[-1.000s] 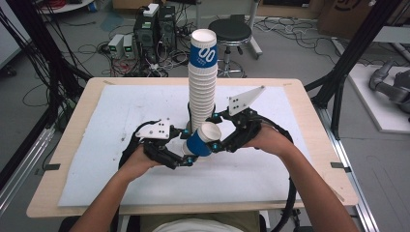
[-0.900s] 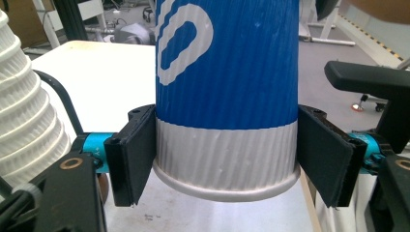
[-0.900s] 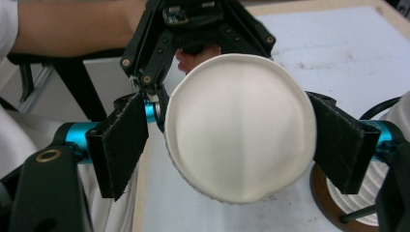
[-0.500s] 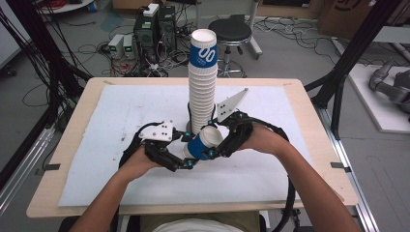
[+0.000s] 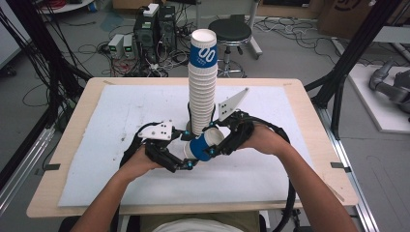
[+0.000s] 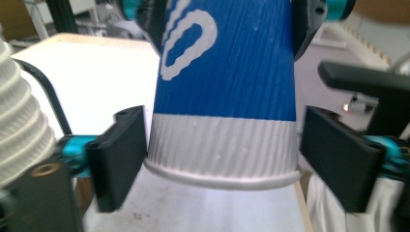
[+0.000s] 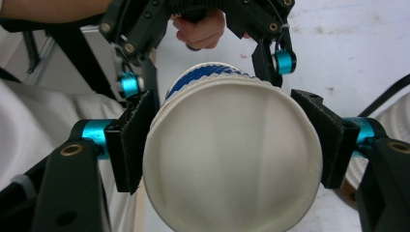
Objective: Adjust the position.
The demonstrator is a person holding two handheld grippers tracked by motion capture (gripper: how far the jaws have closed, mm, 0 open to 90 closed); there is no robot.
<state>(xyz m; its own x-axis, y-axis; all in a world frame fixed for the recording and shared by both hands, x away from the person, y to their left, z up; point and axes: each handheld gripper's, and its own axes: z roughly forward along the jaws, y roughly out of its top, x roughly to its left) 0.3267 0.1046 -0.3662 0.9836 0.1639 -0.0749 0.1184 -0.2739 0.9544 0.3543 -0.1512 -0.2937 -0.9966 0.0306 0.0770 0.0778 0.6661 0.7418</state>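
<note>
High view: two forearms come in from the near edge of the table (image 5: 309,159). Between the hands a blue-and-white cup (image 5: 203,145) lies tilted, long axis running near-left to far-right, its base toward the left gripper (image 5: 186,162) and its open mouth toward the right gripper (image 5: 220,140). It hangs just above the white mat (image 5: 121,116), near the middle.

Left gripper view shows the cup (image 6: 225,96) base-first between the jaws, which have just been opening; a gap shows on the right side, and the left pad sits just beside the wall, so it is released.

Right gripper view looks into the cup's mouth (image 7: 232,159); the jaws have just been closing and now clamp the rim from both sides.

Just beyond stands a tall upright stack (image 5: 202,87) of cups.
</note>
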